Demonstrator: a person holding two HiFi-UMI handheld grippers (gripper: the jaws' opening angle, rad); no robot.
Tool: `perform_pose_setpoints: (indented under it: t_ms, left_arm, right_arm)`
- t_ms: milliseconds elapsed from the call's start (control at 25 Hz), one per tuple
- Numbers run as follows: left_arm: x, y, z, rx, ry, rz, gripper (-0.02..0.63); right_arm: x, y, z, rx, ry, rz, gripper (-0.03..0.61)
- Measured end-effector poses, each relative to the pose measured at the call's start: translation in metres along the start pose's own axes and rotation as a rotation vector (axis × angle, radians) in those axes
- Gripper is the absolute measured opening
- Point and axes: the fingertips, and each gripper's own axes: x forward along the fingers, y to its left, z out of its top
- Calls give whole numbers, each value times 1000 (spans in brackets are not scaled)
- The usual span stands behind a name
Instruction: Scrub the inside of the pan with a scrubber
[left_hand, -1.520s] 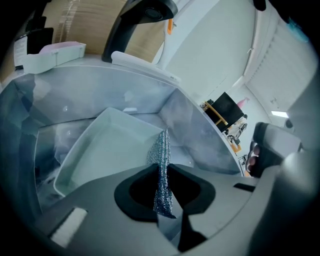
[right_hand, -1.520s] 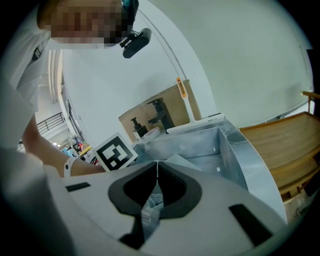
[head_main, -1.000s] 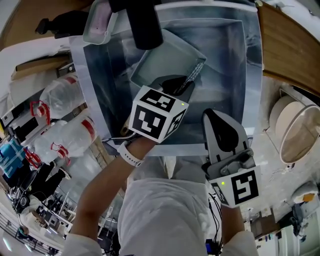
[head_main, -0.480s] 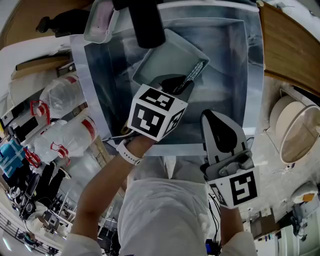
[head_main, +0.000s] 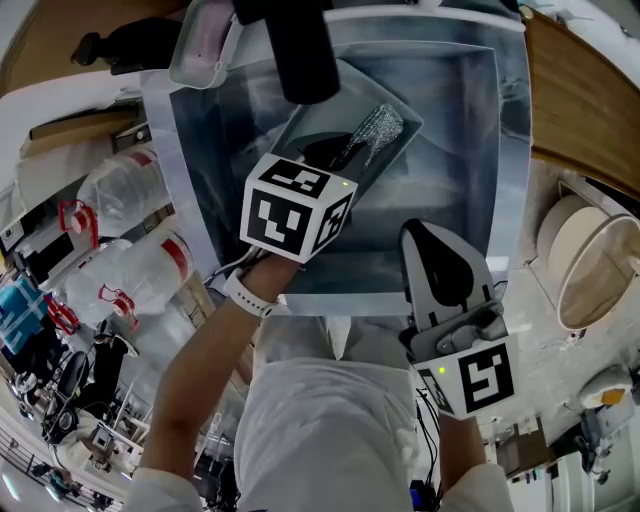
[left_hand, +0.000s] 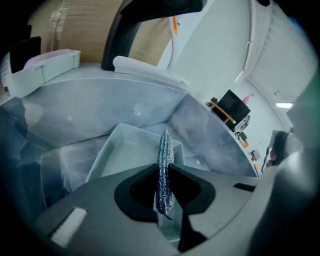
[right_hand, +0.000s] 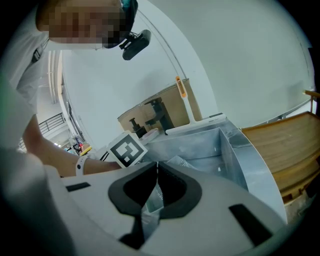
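A pale rectangular pan (head_main: 318, 118) lies tilted in the steel sink (head_main: 470, 150). My left gripper (head_main: 345, 152) reaches into the pan, shut on a steel-wool scrubber (head_main: 373, 129) that rests against the pan's far inner side. In the left gripper view the scrubber (left_hand: 164, 165) stands on edge, pinched between the jaws, with the pan (left_hand: 127, 150) just beyond. My right gripper (head_main: 428, 238) hovers over the sink's near rim, shut and holding nothing. In the right gripper view its jaws (right_hand: 156, 169) meet, and the left gripper's marker cube (right_hand: 127, 149) shows beyond them.
A black faucet (head_main: 298, 45) hangs over the sink's far side beside a soap dish (head_main: 200, 45). Plastic bottles (head_main: 130, 195) lie left of the sink. A wooden counter (head_main: 585, 95) and a round lidded pot (head_main: 590, 265) are on the right.
My left gripper has moved further into the pan and a little left, carrying the scrubber, whose broad face now shows. The right gripper has barely moved.
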Motion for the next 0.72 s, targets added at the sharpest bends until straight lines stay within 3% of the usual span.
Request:
perform_pose_setpoints:
  t_ms: [720]
  left_arm:
    - [-17, 62, 20, -3, -53, 166, 64]
  right_arm:
    - [10, 0, 3, -2, 2, 5, 9]
